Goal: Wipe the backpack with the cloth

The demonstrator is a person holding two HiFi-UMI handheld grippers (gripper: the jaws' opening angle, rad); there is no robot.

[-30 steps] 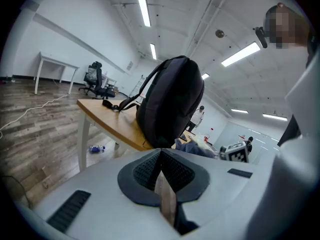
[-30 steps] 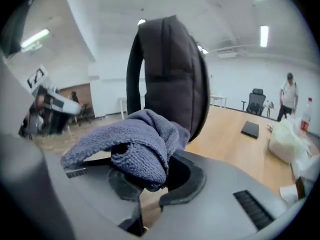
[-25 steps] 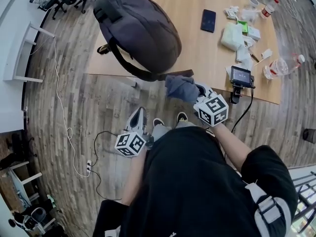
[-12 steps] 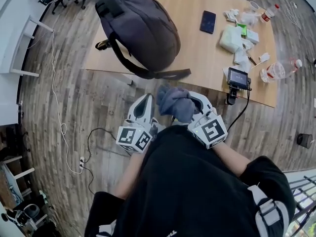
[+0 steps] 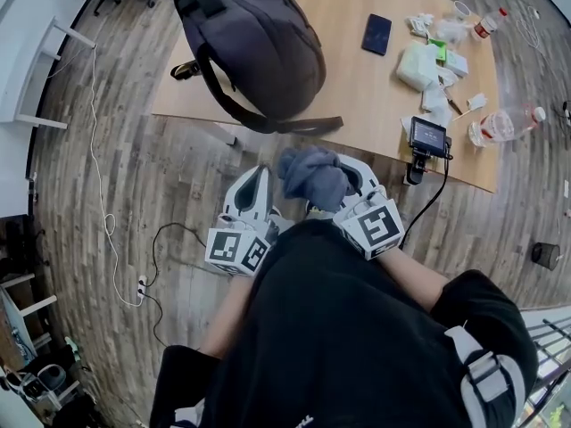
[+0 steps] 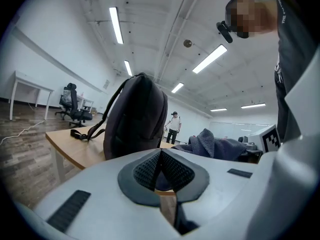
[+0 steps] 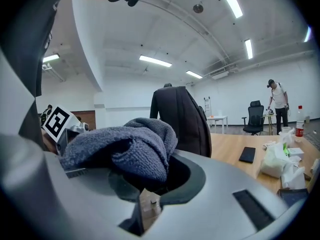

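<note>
My right tongs (image 5: 350, 175), clamped on the cloth (image 5: 310, 175), and left tongs (image 5: 254, 181), pressed together empty, sit short of the bench (image 5: 357, 87); the backpack (image 5: 254, 38) stands on it, far and left, nearer the left tongs.

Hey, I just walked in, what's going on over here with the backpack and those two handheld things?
A person stands at a wooden table with a tool in each hand. The right tool is shut on a bunched grey-blue cloth. The left tool beside it is shut and holds nothing. The dark backpack sits on the table ahead, and the cloth has not yet touched it.
</note>
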